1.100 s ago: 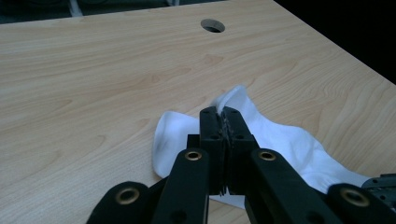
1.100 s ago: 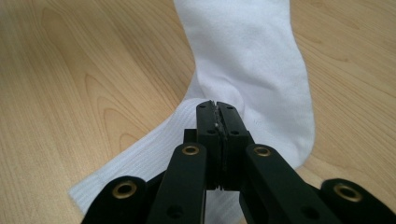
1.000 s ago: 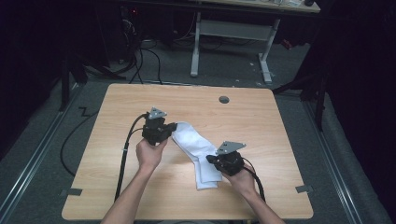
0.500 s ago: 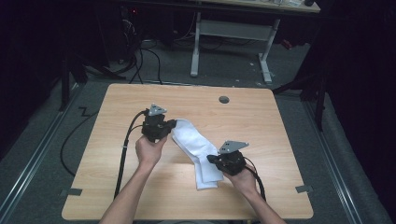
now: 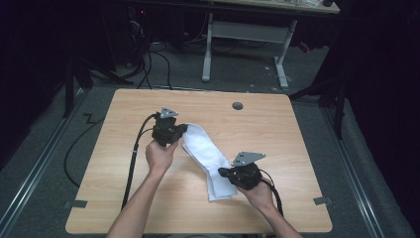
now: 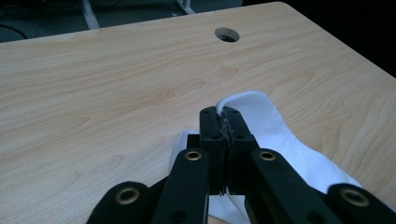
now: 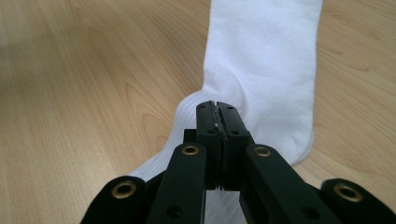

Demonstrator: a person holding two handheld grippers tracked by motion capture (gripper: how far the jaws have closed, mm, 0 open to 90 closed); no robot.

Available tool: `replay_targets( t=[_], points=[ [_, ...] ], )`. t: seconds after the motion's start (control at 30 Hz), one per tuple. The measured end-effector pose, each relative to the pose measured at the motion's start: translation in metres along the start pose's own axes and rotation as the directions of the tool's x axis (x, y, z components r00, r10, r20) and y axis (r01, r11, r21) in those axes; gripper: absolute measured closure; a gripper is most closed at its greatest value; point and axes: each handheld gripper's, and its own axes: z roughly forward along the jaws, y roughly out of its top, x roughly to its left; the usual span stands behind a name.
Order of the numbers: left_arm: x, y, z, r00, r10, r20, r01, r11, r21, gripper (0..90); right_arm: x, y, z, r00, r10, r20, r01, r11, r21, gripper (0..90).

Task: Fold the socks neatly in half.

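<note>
High view: left hand-held gripper (image 5: 182, 130) clamped tight on sock (image 5: 208, 161) end at 10 o'clock, long axis running to 4 o'clock on desk (image 5: 297, 148), right hand-held gripper (image 5: 223, 172) pinched shut on other end. Equally near, looks ready for folding.

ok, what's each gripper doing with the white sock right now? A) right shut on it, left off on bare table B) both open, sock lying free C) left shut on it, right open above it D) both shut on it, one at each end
D: the left gripper is pinched shut on one end of the white sock, and the right gripper is pinched shut on cloth at the other end.
</note>
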Motion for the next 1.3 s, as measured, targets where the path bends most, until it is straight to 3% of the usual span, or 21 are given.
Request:
replay_targets(
  t=[0.23, 0.6, 0.87, 1.0, 1.3],
  points=[
    [0.002, -0.001, 0.011, 0.9999, 0.0, -0.011, 0.0, 0.9997, 0.026, 88.6, 0.002, -0.003, 0.006, 0.9998, 0.011, -0.018, -0.011, 1.0, 0.02, 88.9],
    [0.002, -0.005, 0.025, 0.9993, 0.018, -0.032, -0.016, 0.9983, 0.056, 88.6, 0.0, -0.012, 0.026, 0.9998, 0.02, 0.001, -0.02, 0.998, 0.063, 88.8],
    [0.003, -0.003, 0.024, 0.9997, 0.007, -0.022, -0.006, 0.9992, 0.039, 88.6, 0.002, -0.011, 0.027, 0.9998, 0.021, 0.005, -0.021, 0.998, 0.062, 88.9],
    [0.003, -0.001, 0.02, 0.9999, -0.002, -0.011, 0.002, 0.9997, 0.023, 88.6, 0.003, -0.008, 0.02, 0.9996, 0.026, 0.009, -0.026, 0.999, 0.036, 89.0],
    [0.0, 0.009, 0.02, 0.9997, 0.019, -0.014, -0.018, 0.9997, 0.015, 88.6, 0.006, -0.001, 0.008, 0.9994, 0.034, 0.011, -0.034, 0.999, 0.002, 89.0]
  ],
)
